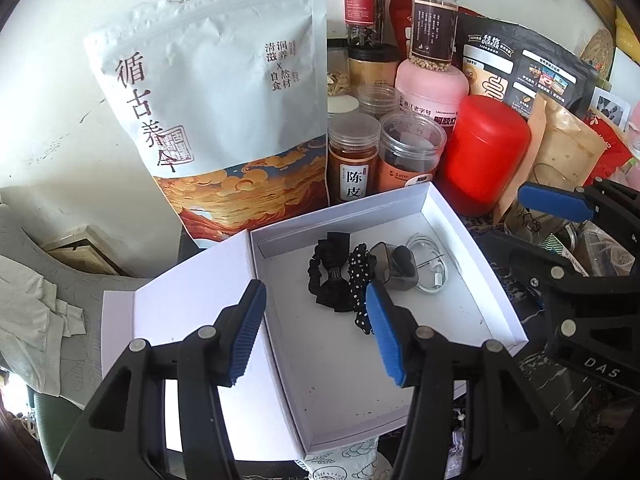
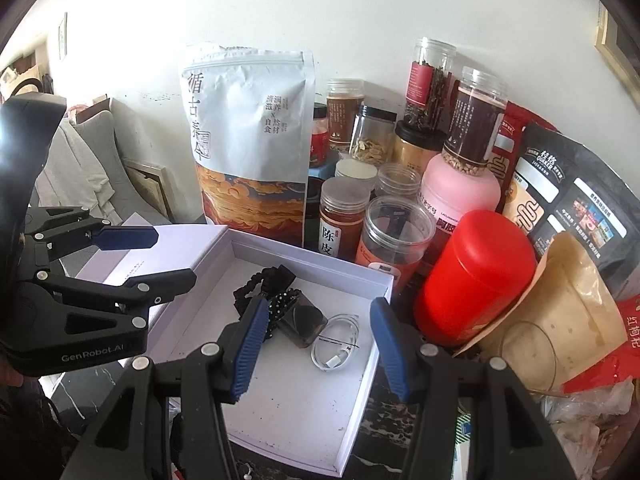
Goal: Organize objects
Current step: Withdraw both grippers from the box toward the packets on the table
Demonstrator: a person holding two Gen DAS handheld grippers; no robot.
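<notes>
An open white box (image 1: 476,256) (image 2: 304,260) holds black hair scrunchies (image 1: 332,272) (image 2: 256,286), a polka-dot tie (image 1: 358,280), a dark translucent case (image 1: 394,266) (image 2: 302,320) and a coiled white cable (image 1: 430,264) (image 2: 336,342). Its lid (image 1: 176,312) lies hinged open to the left. My left gripper (image 1: 316,308) is open and empty, hovering over the box's near left part; it also shows in the right wrist view (image 2: 160,256). My right gripper (image 2: 316,328) is open and empty above the box's near right edge; one blue pad of it (image 1: 556,200) shows in the left wrist view.
A large white pouch (image 1: 224,112) (image 2: 250,136) stands behind the box against the wall. Several jars (image 1: 354,156) (image 2: 394,232), a red canister (image 1: 482,152) (image 2: 476,276), a pink bottle (image 2: 460,188), black and brown bags (image 2: 568,312) crowd the right. Grey cloth (image 1: 36,300) lies left.
</notes>
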